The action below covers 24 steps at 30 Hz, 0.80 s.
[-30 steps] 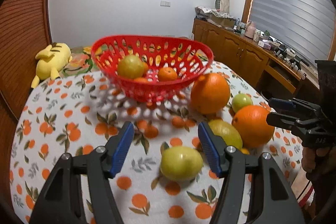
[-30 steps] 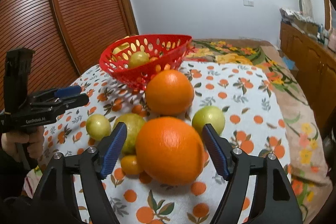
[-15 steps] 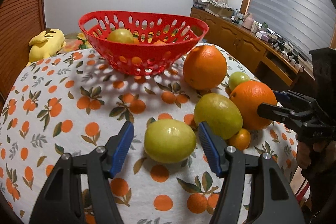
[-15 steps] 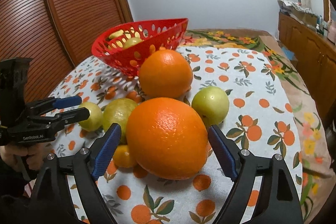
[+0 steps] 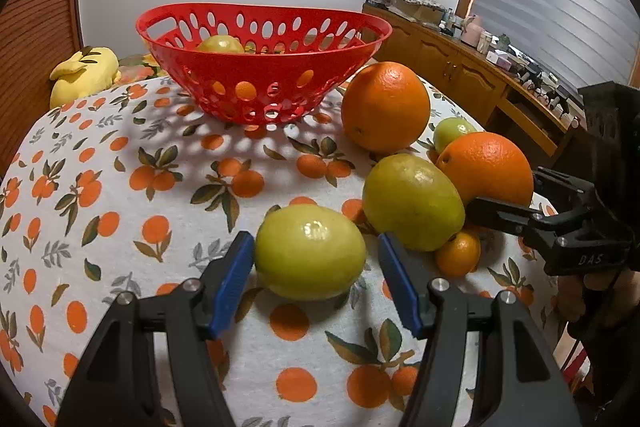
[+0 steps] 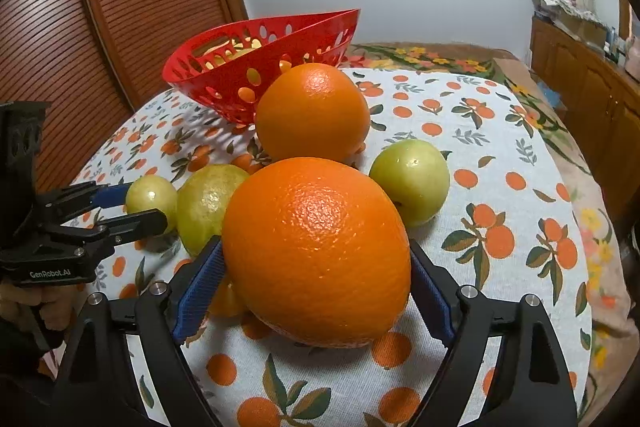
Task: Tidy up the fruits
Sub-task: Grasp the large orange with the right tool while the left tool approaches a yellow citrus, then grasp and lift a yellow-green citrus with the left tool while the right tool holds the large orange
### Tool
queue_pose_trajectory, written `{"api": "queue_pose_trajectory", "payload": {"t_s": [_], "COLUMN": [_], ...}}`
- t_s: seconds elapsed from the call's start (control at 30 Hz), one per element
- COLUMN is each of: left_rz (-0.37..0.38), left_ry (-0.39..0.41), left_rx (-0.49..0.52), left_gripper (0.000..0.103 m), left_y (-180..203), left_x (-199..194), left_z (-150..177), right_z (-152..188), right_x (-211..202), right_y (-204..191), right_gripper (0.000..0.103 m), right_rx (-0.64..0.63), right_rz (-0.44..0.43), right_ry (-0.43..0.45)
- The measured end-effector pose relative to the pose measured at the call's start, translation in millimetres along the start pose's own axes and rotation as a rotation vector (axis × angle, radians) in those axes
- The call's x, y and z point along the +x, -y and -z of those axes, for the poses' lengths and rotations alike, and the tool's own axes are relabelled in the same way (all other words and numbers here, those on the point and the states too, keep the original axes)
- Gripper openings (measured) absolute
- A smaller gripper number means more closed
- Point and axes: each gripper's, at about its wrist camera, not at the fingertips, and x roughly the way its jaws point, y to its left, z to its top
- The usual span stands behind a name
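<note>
Blue-padded left tongs point(image 5: 316, 277) stand spread around a yellow-green fruit point(image 5: 310, 251) on the table point(image 5: 120, 227), a gap showing at the right pad. Behind it sits the red basket point(image 5: 264, 83), holding another yellow-green fruit. Further right, the right tongs point(image 6: 316, 291) have just been opening and now flank a big orange point(image 6: 316, 251); whether the pads touch it I cannot tell.

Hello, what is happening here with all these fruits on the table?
A person is sorting fruit into the red basket, holding a claw in each hand. The left claw is open around a yellow-green fruit lying on the cloth. The right claw has just been opening wider and now straddles the near big orange, not yet gripping it. Other fruit waits on the table.
</note>
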Motion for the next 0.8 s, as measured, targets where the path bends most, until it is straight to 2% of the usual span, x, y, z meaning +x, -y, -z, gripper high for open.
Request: {"api": "queue_pose_trajectory", "payload": {"t_s": [0.4,0.8], "left_rz": [-0.008,-0.012], "left_ry": [-0.037,-0.06], "left_rx": [-0.023,-0.011], "left_gripper": [0.063,0.063], "left_y": [-8,-5], "left_x": [9,16], "left_z": [0,0], "right_z": [8,11], "right_x": [-5,-5], "right_y": [0,-3], "right_gripper": [0.087,0.088], "right_rx": [0.05,0.027], "right_rz": [-0.018,0.0], "right_ry": [0.035,0.051]}}
